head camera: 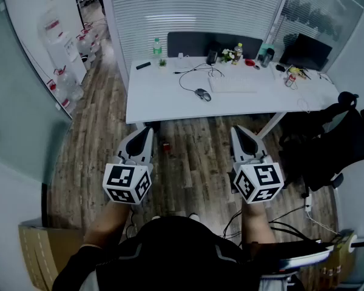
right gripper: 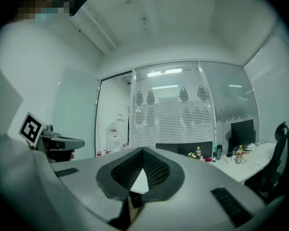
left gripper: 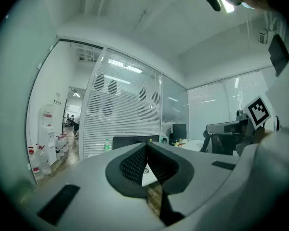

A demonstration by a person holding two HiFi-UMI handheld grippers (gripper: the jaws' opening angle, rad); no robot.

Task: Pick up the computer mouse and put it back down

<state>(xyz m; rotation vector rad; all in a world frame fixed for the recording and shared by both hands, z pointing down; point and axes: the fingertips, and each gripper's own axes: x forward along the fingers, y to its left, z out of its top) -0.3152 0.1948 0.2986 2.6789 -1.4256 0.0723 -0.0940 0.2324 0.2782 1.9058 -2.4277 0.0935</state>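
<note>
A dark computer mouse (head camera: 202, 94) lies on the white desk (head camera: 164, 102), its black cable looping toward the desk's back. A white keyboard (head camera: 232, 83) sits just right of it. Both grippers hang over the wooden floor, well short of the desk's near edge. My left gripper (head camera: 147, 132) is shut with nothing in it, and the tips meet in the left gripper view (left gripper: 146, 147). My right gripper (head camera: 239, 132) is also shut and empty, pointing level at the desk (right gripper: 143, 151).
On the desk's back stand a green bottle (head camera: 157, 46), a small plant (head camera: 162, 62), a yellow-capped bottle (head camera: 237, 53), a red can (head camera: 289, 80) and a monitor (head camera: 304, 51). A black office chair (head camera: 330, 141) is at the right. Water jugs (head camera: 70, 83) line the left wall.
</note>
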